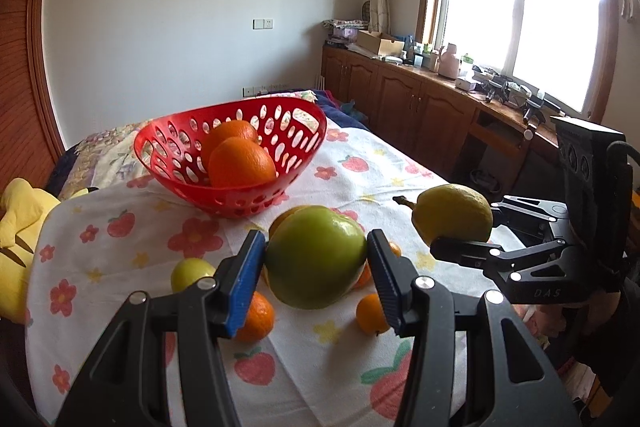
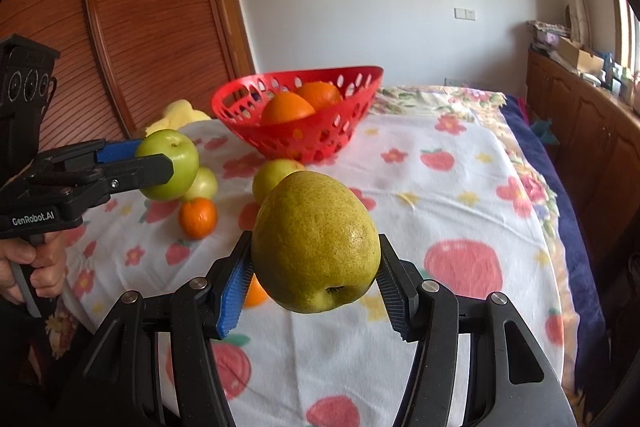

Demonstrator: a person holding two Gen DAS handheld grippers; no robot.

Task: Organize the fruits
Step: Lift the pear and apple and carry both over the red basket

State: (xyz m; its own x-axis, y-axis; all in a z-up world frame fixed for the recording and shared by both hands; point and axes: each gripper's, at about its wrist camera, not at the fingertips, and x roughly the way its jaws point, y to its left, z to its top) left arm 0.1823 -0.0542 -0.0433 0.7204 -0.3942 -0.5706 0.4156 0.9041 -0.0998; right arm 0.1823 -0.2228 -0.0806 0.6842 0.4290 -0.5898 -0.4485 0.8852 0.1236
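Both fruits gripped & off the cloth, basket drop-off was next.

Nearest: left hand-held gripper (image 1: 316, 259) was clamped on a green apple (image 1: 316, 257), right hand-held gripper (image 2: 316, 267) clamped on a yellow-green pear (image 2: 316, 241), each held clear above the flowered cloth (image 2: 460, 187), both tools tilted downward w/ a hand (image 2: 36, 267) seen on the left tool's grip. Below: small oranges (image 2: 197, 217) and 2 more green fruits lay loose. Farther back, red basket (image 1: 230, 195) w/ 2 oranges (image 1: 240, 163) inside. Next move, prob.: carry fwd over the rim, then release, one at a time to avoid bumping.
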